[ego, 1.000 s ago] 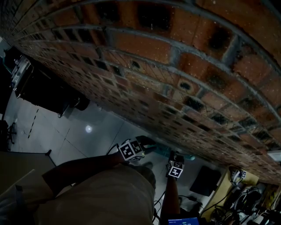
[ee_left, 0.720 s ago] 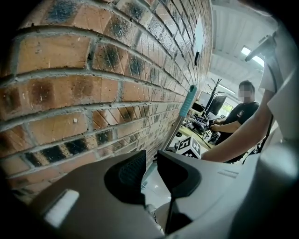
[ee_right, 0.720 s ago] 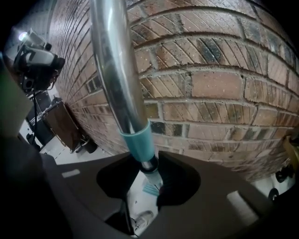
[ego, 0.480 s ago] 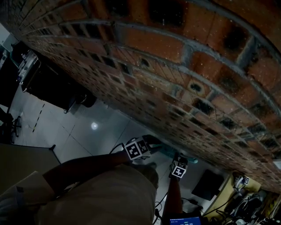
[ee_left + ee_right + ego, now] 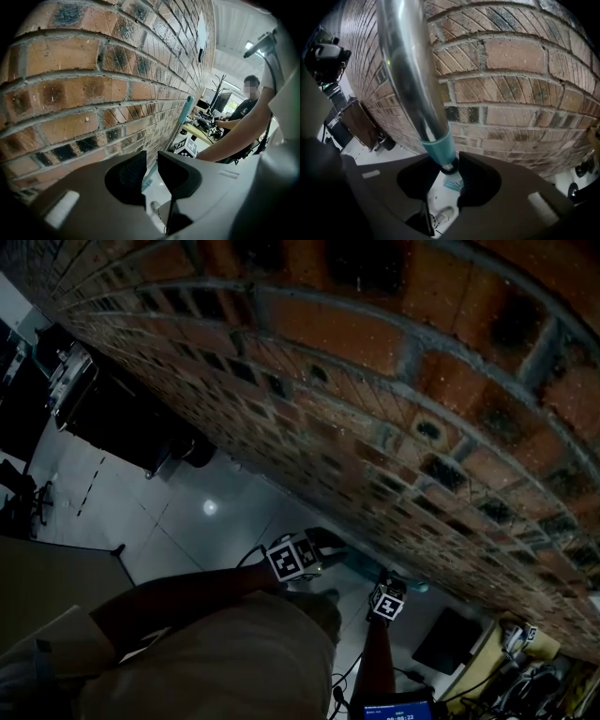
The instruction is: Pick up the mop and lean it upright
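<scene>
The mop's silver pole (image 5: 410, 70) stands close along the brick wall. My right gripper (image 5: 449, 168) is shut on it just under its teal collar (image 5: 440, 147). Below the jaws the teal mop head (image 5: 452, 183) lies on the pale floor. In the left gripper view the pole (image 5: 180, 124) rises to its teal end (image 5: 188, 104) and runs down into the narrow gap of my left gripper (image 5: 151, 164); I cannot see whether its pads press on the pole. In the head view both grippers, left (image 5: 323, 545) and right (image 5: 389, 582), hang by the wall's foot beside the teal mop (image 5: 361, 565).
The brick wall (image 5: 375, 381) fills most of the head view. A black cabinet (image 5: 112, 418) stands at the left along the wall. A cluttered desk with cables (image 5: 525, 662) and a dark mat (image 5: 450, 638) are at the right. A person (image 5: 248, 108) sits beyond. My shoe (image 5: 443, 214) is under the right gripper.
My right gripper has sunk a little toward the floor with the pole in it. The left gripper has barely moved.
</scene>
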Action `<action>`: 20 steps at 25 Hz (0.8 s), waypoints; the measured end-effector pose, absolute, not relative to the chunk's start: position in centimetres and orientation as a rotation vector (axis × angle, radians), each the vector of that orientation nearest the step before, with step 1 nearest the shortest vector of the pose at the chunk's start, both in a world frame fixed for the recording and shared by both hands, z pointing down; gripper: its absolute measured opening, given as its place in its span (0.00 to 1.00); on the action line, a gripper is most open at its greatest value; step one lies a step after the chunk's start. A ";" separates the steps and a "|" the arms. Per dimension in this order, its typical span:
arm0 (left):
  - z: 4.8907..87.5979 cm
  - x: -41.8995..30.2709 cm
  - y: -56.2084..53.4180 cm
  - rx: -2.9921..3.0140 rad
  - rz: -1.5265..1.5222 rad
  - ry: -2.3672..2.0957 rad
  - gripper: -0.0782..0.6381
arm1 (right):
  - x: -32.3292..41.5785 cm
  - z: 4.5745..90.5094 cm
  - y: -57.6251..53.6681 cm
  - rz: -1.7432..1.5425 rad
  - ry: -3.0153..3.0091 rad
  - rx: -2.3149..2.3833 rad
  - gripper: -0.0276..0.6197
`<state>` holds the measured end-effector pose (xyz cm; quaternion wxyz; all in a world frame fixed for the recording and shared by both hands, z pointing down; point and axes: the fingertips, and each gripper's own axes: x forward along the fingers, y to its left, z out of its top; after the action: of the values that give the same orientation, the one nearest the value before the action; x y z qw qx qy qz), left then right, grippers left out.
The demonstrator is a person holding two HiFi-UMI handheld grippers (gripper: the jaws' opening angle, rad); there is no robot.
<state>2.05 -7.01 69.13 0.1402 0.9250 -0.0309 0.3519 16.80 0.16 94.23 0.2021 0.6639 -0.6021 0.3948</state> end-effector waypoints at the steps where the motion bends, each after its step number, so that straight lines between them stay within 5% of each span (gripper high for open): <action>1: 69.1 1.9 -7.1 2.674 1.022 -0.094 0.24 | 16.9 94.6 0.2 1.105 -1.678 1.851 0.24; 20: 69.9 -0.6 -7.9 2.643 1.075 -0.153 0.24 | 17.1 98.0 0.3 1.126 -1.648 1.747 0.24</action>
<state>-0.59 -7.90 69.86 0.1417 0.9157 -0.0529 0.3723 17.09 0.26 98.05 0.2421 0.6389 -0.6030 0.4118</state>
